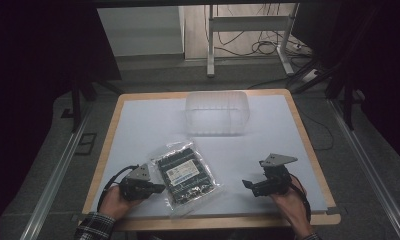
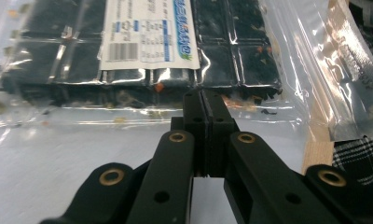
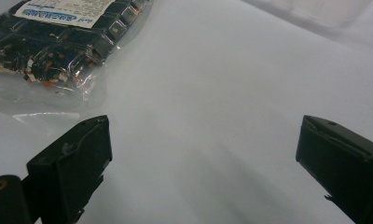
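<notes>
While the left gripper (image 2: 204, 100), jaws pressed together, pinches the clear bag of dark squares (image 1: 184, 172) at its near-left edge, thin film may slip; the right gripper (image 1: 248, 185) waits spread.

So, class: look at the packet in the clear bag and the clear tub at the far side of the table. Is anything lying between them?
Nothing visible does. The packet lies near the front of the table, with the left gripper shut on its clear edge. The tub stands farther back, and the white surface between them is bare.
</notes>
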{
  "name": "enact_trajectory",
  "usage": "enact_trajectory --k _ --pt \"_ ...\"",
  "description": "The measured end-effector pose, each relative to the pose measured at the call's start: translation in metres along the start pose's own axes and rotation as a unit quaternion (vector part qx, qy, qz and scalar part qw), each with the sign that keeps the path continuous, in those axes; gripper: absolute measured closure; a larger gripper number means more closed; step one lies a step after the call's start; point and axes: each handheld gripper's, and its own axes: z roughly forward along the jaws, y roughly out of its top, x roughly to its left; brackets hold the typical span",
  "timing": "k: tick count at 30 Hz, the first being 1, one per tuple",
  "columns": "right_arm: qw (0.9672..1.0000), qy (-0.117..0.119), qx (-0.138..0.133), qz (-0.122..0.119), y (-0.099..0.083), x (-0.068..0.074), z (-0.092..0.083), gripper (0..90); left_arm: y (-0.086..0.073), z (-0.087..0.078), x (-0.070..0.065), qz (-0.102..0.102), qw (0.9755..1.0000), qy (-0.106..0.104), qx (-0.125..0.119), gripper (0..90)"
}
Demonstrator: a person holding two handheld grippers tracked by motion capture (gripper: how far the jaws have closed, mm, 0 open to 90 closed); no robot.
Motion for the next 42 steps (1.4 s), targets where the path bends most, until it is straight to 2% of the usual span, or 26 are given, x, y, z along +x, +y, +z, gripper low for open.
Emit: enact_trajectory --k 8,12,22,23,28,34,39,42 --pt "1.0 0.0 0.003 -0.002 0.0 0.001 0.001 3.8 0.007 0.015 -0.006 0.014 0.9997 -0.016 0.01 89.9" --pt "1.0 0.0 0.003 -0.002 0.0 0.001 0.002 3.9 0.01 0.021 -0.01 0.027 0.9992 -0.024 0.019 89.9" --pt "1.0 0.002 0.008 -0.003 0.0 0.002 0.003 4.0 0.019 0.036 -0.024 0.045 0.9977 -0.049 0.014 89.9" --pt "1.0 0.002 0.008 -0.003 0.0 0.002 0.003 4.0 0.023 0.039 -0.027 0.054 0.9974 -0.045 0.016 89.9" --pt "1.0 0.002 0.008 -0.001 0.0 0.002 0.004 3.9 0.033 0.048 -0.036 0.06 0.9975 -0.03 0.02 89.9" --pt "0.9999 0.003 0.011 0.0 0.0 0.001 0.005 3.9 0.044 0.054 -0.04 0.051 0.9983 -0.011 0.025 90.0" --pt "0.9999 0.004 0.013 -0.001 0.0 0.002 0.006 4.0 0.05 0.06 -0.04 0.041 0.9989 -0.001 0.025 90.0" --pt "0.9999 0.004 0.014 -0.001 0.0 0.002 0.006 4.0 0.054 0.062 -0.041 0.041 0.9988 0.002 0.025 90.0"
